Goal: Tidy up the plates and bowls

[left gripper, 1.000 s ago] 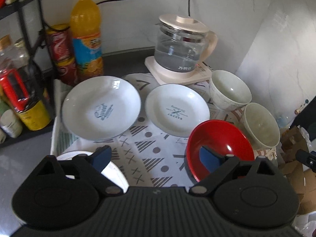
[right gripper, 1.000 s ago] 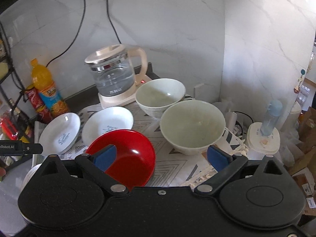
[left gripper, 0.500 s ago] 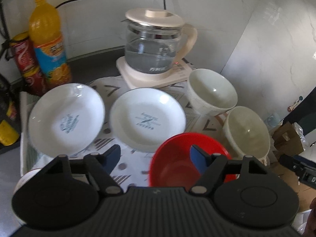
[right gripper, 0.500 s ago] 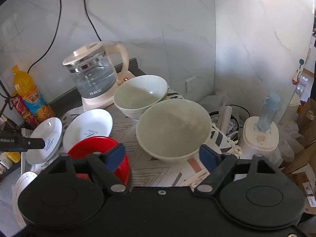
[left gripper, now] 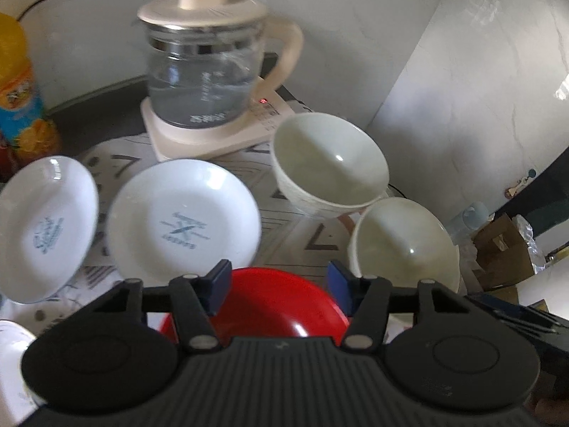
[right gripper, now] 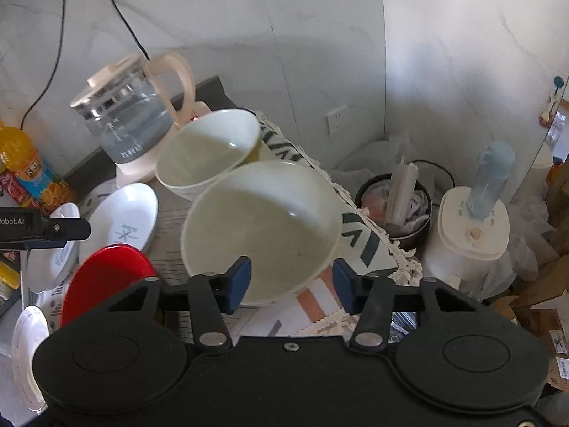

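Note:
A red bowl sits on the patterned cloth right under my open left gripper, whose blue pads stand over its far rim. Two white plates lie to its left. Two pale green bowls stand to the right. My right gripper is open, its pads at the near rim of the nearer pale bowl. The farther pale bowl, the red bowl and the plates also show there.
A glass kettle on its base stands at the back by the marble wall. An orange drink bottle is at the far left. A water dispenser, a round bin and boxes sit beyond the cloth's right edge.
Both grippers moved right and forward. The left one came over the red bowl. The right one closed in on the nearer pale bowl. Both stayed open.

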